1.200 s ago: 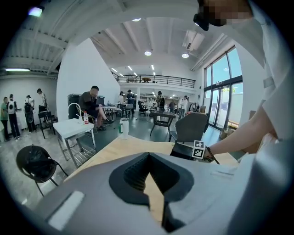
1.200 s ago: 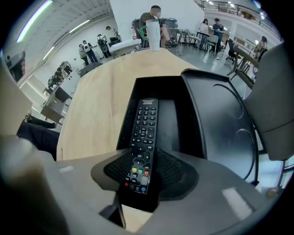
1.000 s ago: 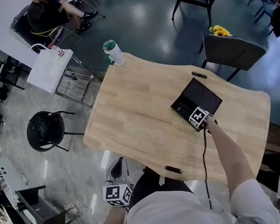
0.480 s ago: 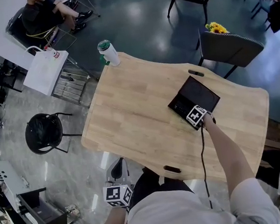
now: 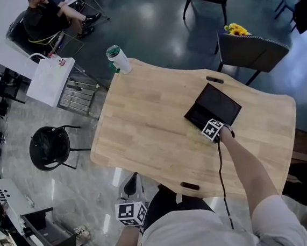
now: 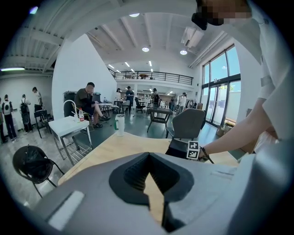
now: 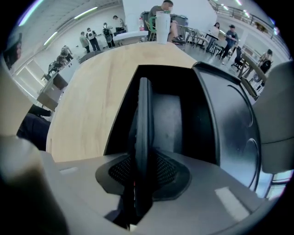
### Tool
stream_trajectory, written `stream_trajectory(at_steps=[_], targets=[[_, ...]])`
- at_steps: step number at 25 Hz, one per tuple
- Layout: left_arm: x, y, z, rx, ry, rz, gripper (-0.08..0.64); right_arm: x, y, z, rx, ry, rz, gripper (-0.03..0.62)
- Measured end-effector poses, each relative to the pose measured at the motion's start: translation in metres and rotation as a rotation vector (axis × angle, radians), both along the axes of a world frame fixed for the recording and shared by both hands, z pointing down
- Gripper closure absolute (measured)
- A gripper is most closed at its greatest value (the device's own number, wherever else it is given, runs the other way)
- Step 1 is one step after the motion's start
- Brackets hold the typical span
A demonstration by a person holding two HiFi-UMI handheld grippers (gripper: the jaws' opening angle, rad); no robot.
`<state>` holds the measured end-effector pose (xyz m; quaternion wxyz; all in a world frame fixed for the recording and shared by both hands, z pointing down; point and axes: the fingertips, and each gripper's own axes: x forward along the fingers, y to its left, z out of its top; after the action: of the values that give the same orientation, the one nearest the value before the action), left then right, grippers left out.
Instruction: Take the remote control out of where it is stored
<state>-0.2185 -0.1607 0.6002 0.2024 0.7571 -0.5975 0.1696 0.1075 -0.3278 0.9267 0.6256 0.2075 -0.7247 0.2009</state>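
A black box point(image 5: 215, 107) lies open at the right of the wooden table point(image 5: 149, 131). My right gripper point(image 5: 212, 129) is at the box's near edge. In the right gripper view a thin black remote control point(image 7: 143, 114) stands on edge between the jaws, over the box's open tray point(image 7: 172, 119) and beside its lid point(image 7: 225, 124). The right gripper point(image 7: 141, 176) is shut on the remote. My left gripper point(image 5: 131, 214) hangs below the table's near edge, away from the box. In its own view the left gripper point(image 6: 149, 183) is shut with nothing in it.
A white tumbler with a green lid point(image 5: 120, 58) stands at the table's far left corner. A grey chair point(image 5: 255, 55) with yellow flowers point(image 5: 236, 30) is behind the table. A black stool point(image 5: 50, 146) and a white bag point(image 5: 52, 78) stand on the floor at left.
The right gripper has shifted slightly left along the box's near edge. The left gripper has stayed where it was.
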Motion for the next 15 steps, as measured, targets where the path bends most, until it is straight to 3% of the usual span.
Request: stream_trajectory(at_steps=[4,11,15], targets=[[0.027,-0.026,0.026,-0.031,-0.022,0.116,0.560,-0.002,0.000,-0.001,0.016,-0.014,0.017,0.482],[0.123,-0.095,0.090,-0.096,-0.084,0.399,0.560,-0.004,0.000,0.000,0.020,-0.017,0.015,0.482],[0.158,-0.124,0.126,-0.162,-0.106,0.471,0.560,-0.006,-0.001,0.000,0.017,-0.023,0.004,0.482]])
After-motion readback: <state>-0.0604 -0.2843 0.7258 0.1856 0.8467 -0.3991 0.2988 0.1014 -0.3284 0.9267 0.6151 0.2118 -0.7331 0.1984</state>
